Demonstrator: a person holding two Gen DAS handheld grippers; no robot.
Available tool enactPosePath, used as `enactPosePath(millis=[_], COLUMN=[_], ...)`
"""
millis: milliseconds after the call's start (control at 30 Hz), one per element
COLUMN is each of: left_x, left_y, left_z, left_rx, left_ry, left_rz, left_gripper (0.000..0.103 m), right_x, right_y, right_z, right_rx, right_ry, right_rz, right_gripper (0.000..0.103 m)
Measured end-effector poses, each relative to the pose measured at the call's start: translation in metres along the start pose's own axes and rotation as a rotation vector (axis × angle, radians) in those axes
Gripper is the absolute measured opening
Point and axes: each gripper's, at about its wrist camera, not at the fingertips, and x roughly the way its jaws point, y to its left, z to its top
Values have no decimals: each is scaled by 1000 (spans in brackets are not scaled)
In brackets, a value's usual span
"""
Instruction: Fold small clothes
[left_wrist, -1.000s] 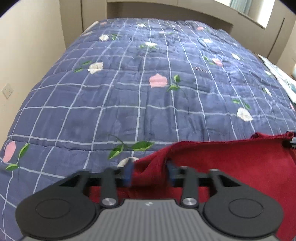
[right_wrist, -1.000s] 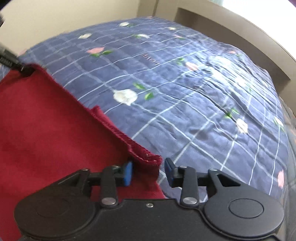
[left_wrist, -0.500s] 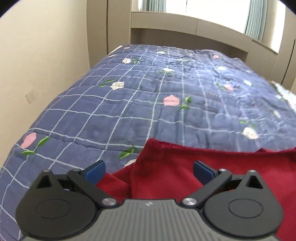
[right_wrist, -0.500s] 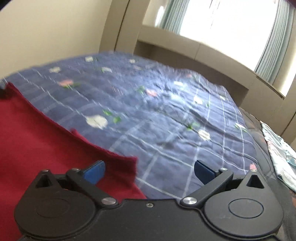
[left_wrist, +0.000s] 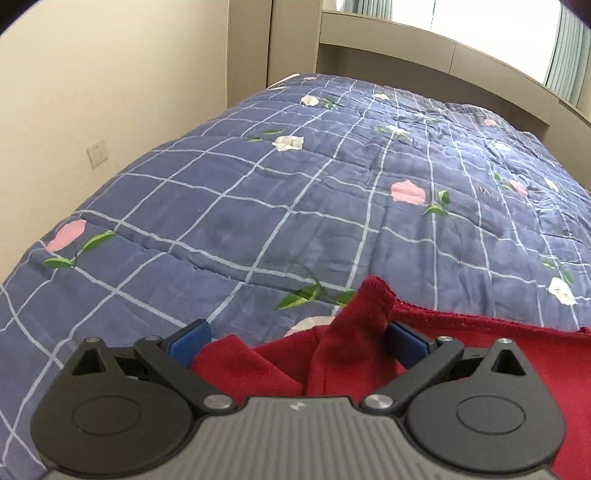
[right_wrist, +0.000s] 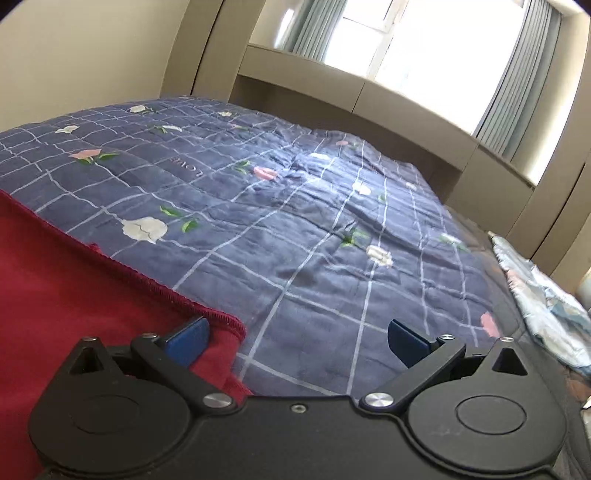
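Both your grippers, left (left_wrist: 297, 341) and right (right_wrist: 297, 341), gape wide; red garment (left_wrist: 480, 354) bunches between left pads, its near part cut off.

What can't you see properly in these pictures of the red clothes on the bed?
- Red garment: in the left wrist view the left gripper body and the bottom edge cut it off, so its type is unclear.
- Red garment in the right wrist view: it runs off the left edge, and the right gripper hides its near part.
- Pale patterned fabric: cut off by the right edge.
- Writing on the quilt: too small to read reliably.
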Motion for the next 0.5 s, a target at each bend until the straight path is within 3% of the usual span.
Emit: enactPosePath(millis=[133, 267, 400, 500], left_x=[-25, -67, -102, -120], left_y=[-10, -23, -37, -44], left_z=[-6, -18, -36, -53], left_rx=[31, 49, 54, 64], left_ry=[-26, -62, -73, -76], left_rz=[24, 28, 7, -10], left_gripper=[103, 103, 103, 103], right_x=[-39, -87, -124, -143], right_y=[5, 21, 48, 60], right_z=[5, -1, -17, -34], right_rx=[10, 70, 57, 59], right_ry=[-64, -107, -94, -64], right_rz=[-7, 51, 74, 35], right_gripper=[102, 102, 102, 102])
